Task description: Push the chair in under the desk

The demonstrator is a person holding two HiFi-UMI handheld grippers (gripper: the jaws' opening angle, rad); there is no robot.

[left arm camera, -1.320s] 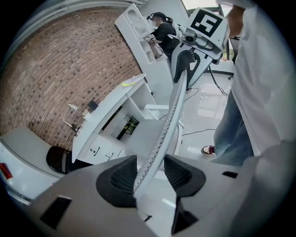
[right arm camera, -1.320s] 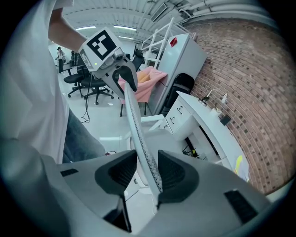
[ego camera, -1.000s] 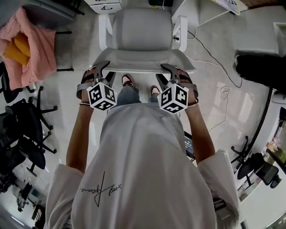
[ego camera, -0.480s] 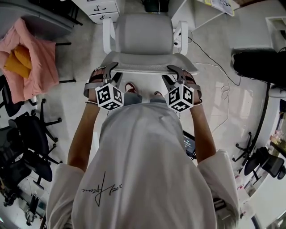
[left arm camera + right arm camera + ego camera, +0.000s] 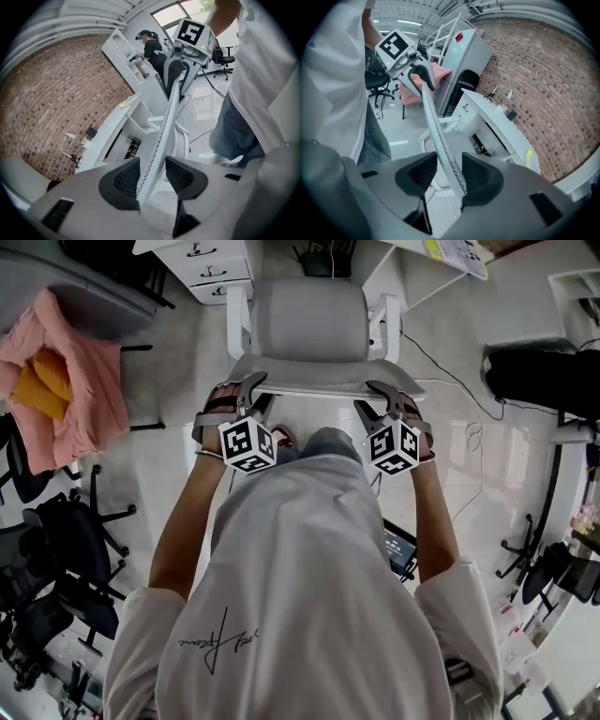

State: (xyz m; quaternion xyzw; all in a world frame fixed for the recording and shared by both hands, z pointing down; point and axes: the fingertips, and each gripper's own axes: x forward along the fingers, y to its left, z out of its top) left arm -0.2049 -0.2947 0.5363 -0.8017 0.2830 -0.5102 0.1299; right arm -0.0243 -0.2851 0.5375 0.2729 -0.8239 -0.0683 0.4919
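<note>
1. the chair point(image 5: 309, 324) faces the desk point(image 5: 422, 268), seat front near its opening. a drawer unit point(image 5: 216, 263) is just left and a cable point(image 5: 450, 362) lies on the floor right.
2. left gripper point(image 5: 251, 390): jaws narrow, closed on the backrest rim point(image 5: 319, 382).
3. right gripper point(image 5: 375, 395): jaws have just been opening. the rim lies against 1 pad, with a gap at the other.

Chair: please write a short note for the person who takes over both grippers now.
Left gripper: fingers look closed on the back's top edge.
Right gripper: fingers have just been opening; the back is between them, not pressed.
Chair faces the desk, close, not yet fully under.
Done: chair lined up. To do: push it in, release.
</note>
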